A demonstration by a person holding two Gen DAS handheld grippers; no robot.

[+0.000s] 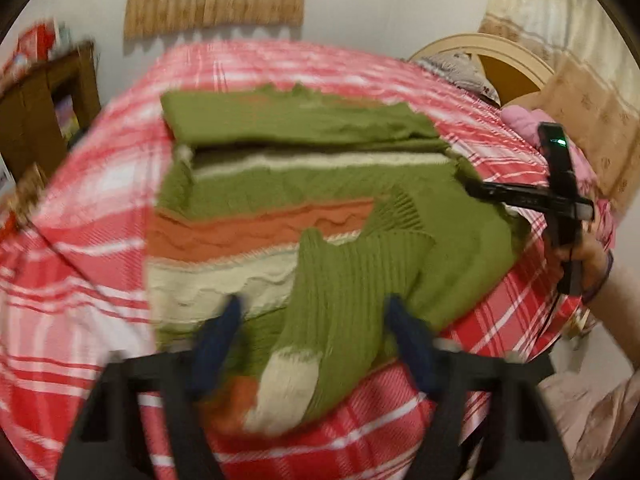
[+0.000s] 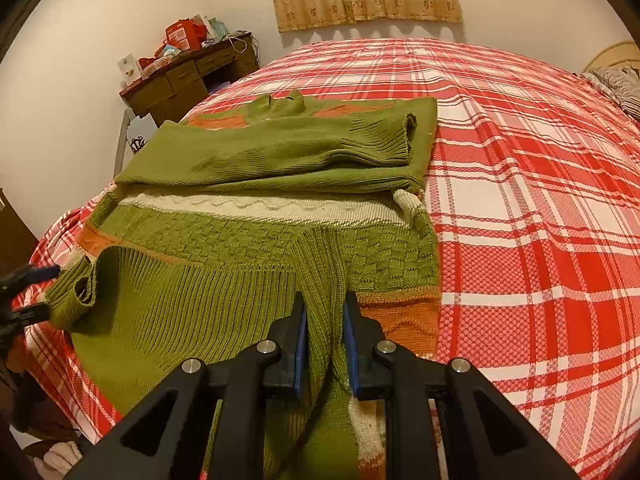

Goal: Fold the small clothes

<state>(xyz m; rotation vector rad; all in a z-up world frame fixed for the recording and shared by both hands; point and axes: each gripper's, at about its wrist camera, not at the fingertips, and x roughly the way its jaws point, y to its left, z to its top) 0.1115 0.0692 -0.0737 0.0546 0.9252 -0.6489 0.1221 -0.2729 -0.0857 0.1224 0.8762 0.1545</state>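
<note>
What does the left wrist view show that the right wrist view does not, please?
Only the left: the person's right hand and a pink bundle near the headboard. Only the right: the right gripper pinching a fold of the green sweater, and a cluttered wooden desk. Both: the sweater on the red plaid bedspread.

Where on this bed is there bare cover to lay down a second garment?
Free: the wide plaid bedspread beside the sweater, running to the pillow, and the strip between the collar and the curtained wall. Crowded: the near edge, where right gripper and left gripper work.
</note>
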